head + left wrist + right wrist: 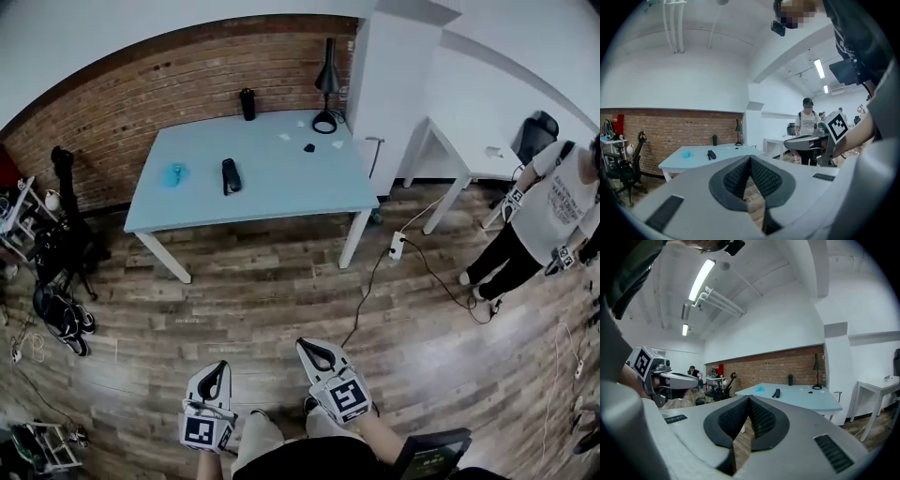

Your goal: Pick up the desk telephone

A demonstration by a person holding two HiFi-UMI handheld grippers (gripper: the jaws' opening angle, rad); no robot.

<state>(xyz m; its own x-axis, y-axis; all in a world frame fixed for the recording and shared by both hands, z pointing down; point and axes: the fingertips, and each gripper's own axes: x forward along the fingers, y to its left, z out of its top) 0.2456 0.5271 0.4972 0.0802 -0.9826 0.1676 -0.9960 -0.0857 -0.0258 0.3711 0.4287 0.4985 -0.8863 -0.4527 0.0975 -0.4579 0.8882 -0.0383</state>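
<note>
The desk telephone (230,175) is a small black thing lying on the pale blue table (281,187), left of its middle. It also shows far off in the left gripper view as the telephone (711,154) and in the right gripper view as the telephone (776,393). Both grippers hang low over the wooden floor, well short of the table. My left gripper (217,368) is shut with nothing in it, its pads meeting at the tip (750,158). My right gripper (313,349) is shut and empty too (749,398).
On the table stand a blue object (173,173), a black bottle (247,103) and a black lamp (325,86). A power strip (397,246) and its cable lie on the floor by the table's right leg. A person (551,214) stands at right, next to a white desk (448,150). Bags and a rack (52,253) crowd the left.
</note>
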